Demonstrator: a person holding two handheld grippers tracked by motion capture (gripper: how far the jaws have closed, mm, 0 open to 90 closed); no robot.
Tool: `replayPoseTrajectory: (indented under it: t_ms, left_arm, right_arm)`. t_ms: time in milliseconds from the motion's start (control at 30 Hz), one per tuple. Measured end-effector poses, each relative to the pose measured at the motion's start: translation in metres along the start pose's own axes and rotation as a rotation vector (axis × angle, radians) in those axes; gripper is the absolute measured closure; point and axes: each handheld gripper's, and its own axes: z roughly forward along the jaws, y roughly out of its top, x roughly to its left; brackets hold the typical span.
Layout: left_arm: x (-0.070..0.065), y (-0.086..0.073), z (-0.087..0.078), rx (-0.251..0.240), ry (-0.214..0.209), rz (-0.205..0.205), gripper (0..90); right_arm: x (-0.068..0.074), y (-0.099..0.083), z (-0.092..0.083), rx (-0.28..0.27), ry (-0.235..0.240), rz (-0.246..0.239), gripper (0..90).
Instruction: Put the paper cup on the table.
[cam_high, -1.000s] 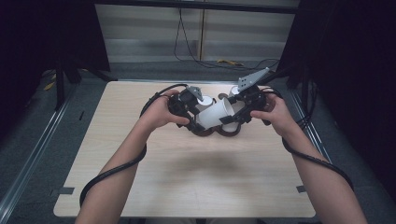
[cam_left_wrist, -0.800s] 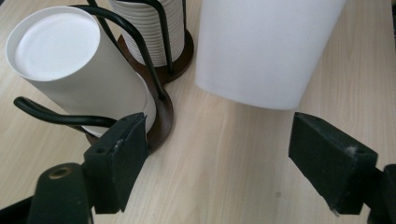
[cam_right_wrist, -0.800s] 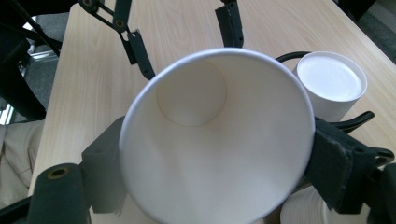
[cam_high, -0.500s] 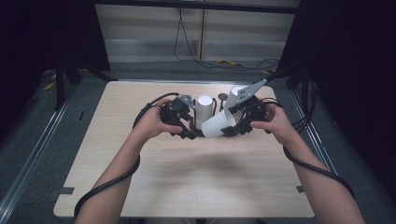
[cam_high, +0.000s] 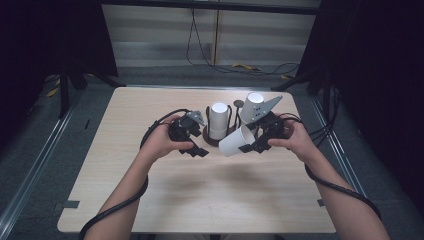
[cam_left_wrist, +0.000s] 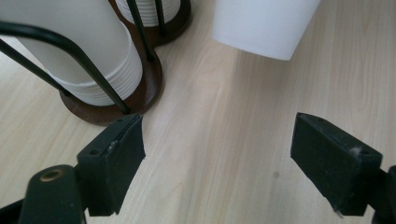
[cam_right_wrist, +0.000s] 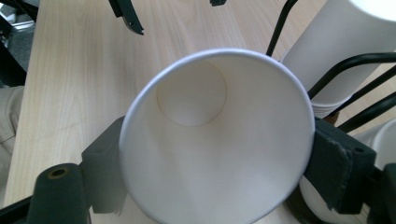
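A white paper cup (cam_high: 234, 143) lies on its side in my right gripper (cam_high: 250, 144), base pointing toward the left gripper. In the right gripper view the cup (cam_right_wrist: 215, 140) faces me mouth-first, and my right gripper (cam_right_wrist: 215, 161) is shut on its rim from both sides. My left gripper (cam_high: 199, 144) hovers low over the table, left of the cup. Its jaws have just been opening, and my left gripper (cam_left_wrist: 217, 140) stands open with bare wood between the pads. A wire cup holder (cam_high: 214, 140) on a dark base holds two stacks of white cups (cam_high: 218, 120).
The second stack (cam_high: 251, 106) leans at the holder's right, behind my right hand. In the left gripper view the nearer stack (cam_left_wrist: 79, 51) and its black wires (cam_left_wrist: 70, 53) are just beyond the left jaw. Light wooden table (cam_high: 200, 200) extends toward me; cables trail from both grippers.
Both hands have come down toward the table. The left gripper has let go of the cup, moved left and opened. The right gripper keeps the cup, now lower, in front of the holder.
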Motion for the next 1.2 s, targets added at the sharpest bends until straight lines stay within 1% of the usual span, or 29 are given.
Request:
replayPoseTrajectory:
  t_ms: [33, 67, 100, 133, 167, 267, 333, 400, 433, 467, 533, 567, 600, 633, 667, 700, 767, 800, 833, 867, 900, 967, 1033, 1067, 1133, 1167, 1200]
  left_arm:
    - [0.0, -0.002, 0.001, 0.01, 0.001, 0.006, 17.3]
    - [-0.001, -0.003, 0.002, 0.005, 0.003, 0.001, 17.2]
    - [-0.002, -0.005, 0.003, 0.002, 0.002, -0.002, 17.2]
    - [-0.002, -0.006, 0.004, 0.003, 0.0, 0.002, 17.3]
    - [-0.003, -0.008, 0.005, -0.005, 0.001, -0.006, 17.2]
    - [-0.004, -0.012, 0.007, -0.007, 0.001, -0.003, 17.2]
    - [-0.005, -0.015, 0.009, -0.019, 0.001, -0.019, 17.2]
    - [-0.006, -0.019, 0.011, -0.022, 0.003, -0.028, 17.2]
    - [-0.006, -0.021, 0.012, -0.025, 0.002, -0.021, 17.2]
    - [-0.007, -0.024, 0.014, -0.036, 0.0, -0.03, 17.2]
    - [-0.007, -0.028, 0.016, -0.035, -0.008, -0.036, 17.2]
    - [-0.007, -0.031, 0.017, -0.026, -0.007, -0.034, 17.2]
    - [-0.008, -0.033, 0.019, -0.025, -0.002, -0.045, 17.2]
    - [-0.008, -0.035, 0.02, -0.023, -0.005, -0.042, 17.2]
    - [-0.009, -0.037, 0.02, -0.026, -0.008, -0.052, 17.2]
    - [-0.009, -0.04, 0.021, -0.027, -0.008, -0.048, 17.2]
    - [-0.011, -0.044, 0.022, -0.033, -0.01, -0.061, 17.2]
    - [-0.01, -0.045, 0.022, -0.018, -0.005, -0.049, 17.2]
    - [-0.01, -0.047, 0.023, -0.022, -0.008, -0.049, 17.2]
    - [-0.011, -0.049, 0.024, -0.026, -0.01, -0.059, 17.2]
    - [-0.011, -0.051, 0.025, -0.022, -0.008, -0.053, 17.2]
    - [-0.012, -0.053, 0.026, -0.029, -0.009, -0.069, 17.2]
    - [-0.012, -0.055, 0.025, -0.024, -0.006, -0.064, 17.2]
    - [-0.012, -0.056, 0.026, -0.03, -0.011, -0.072, 17.2]
    - [-0.012, -0.058, 0.026, -0.036, -0.006, -0.076, 17.2]
    - [-0.012, -0.059, 0.026, -0.027, -0.01, -0.066, 17.2]
    - [-0.013, -0.06, 0.027, -0.036, -0.01, -0.08, 17.2]
  right_arm:
    - [0.0, -0.001, 0.001, 0.004, 0.004, -0.003, 18.7]
    - [0.0, -0.002, 0.001, 0.01, -0.001, -0.006, 18.7]
    - [0.0, -0.003, 0.001, 0.015, -0.001, 0.002, 18.7]
    - [0.0, -0.004, 0.002, 0.016, 0.0, 0.001, 18.7]
    - [0.0, -0.004, 0.002, 0.023, -0.003, -0.002, 18.7]
    - [0.001, -0.006, 0.002, 0.04, -0.009, -0.003, 18.7]
    - [0.001, -0.007, 0.002, 0.036, -0.009, -0.002, 18.7]
    - [0.002, -0.008, 0.003, 0.046, -0.012, -0.002, 18.7]
    - [0.001, -0.008, 0.003, 0.047, -0.011, -0.004, 18.7]
    - [0.002, -0.009, 0.004, 0.045, -0.011, -0.003, 18.7]
    - [0.002, -0.011, 0.007, 0.061, -0.013, -0.008, 18.7]
    - [0.003, -0.011, 0.008, 0.064, -0.012, -0.01, 18.7]
    - [0.003, -0.012, 0.01, 0.072, -0.009, -0.009, 18.7]
    - [0.004, -0.013, 0.011, 0.076, -0.01, -0.007, 18.7]
    - [0.004, -0.014, 0.012, 0.083, -0.01, -0.014, 18.7]
    - [0.004, -0.014, 0.013, 0.085, -0.01, -0.014, 18.6]
    - [0.004, -0.016, 0.015, 0.091, -0.007, -0.018, 18.7]
    - [0.005, -0.016, 0.017, 0.097, -0.007, -0.016, 18.6]
    - [0.005, -0.017, 0.018, 0.105, -0.01, -0.017, 18.6]
    - [0.005, -0.018, 0.019, 0.112, -0.007, -0.019, 18.6]
    - [0.006, -0.018, 0.02, 0.124, -0.009, -0.022, 18.6]
    - [0.007, -0.017, 0.022, 0.14, -0.004, -0.031, 18.6]
    - [0.008, -0.017, 0.024, 0.16, -0.009, -0.042, 18.6]
    - [0.008, -0.017, 0.025, 0.171, -0.014, -0.045, 18.6]
    - [0.009, -0.016, 0.027, 0.182, -0.009, -0.054, 18.6]
    - [0.01, -0.016, 0.028, 0.197, -0.012, -0.06, 18.6]
    - [0.01, -0.017, 0.029, 0.206, -0.012, -0.065, 18.6]
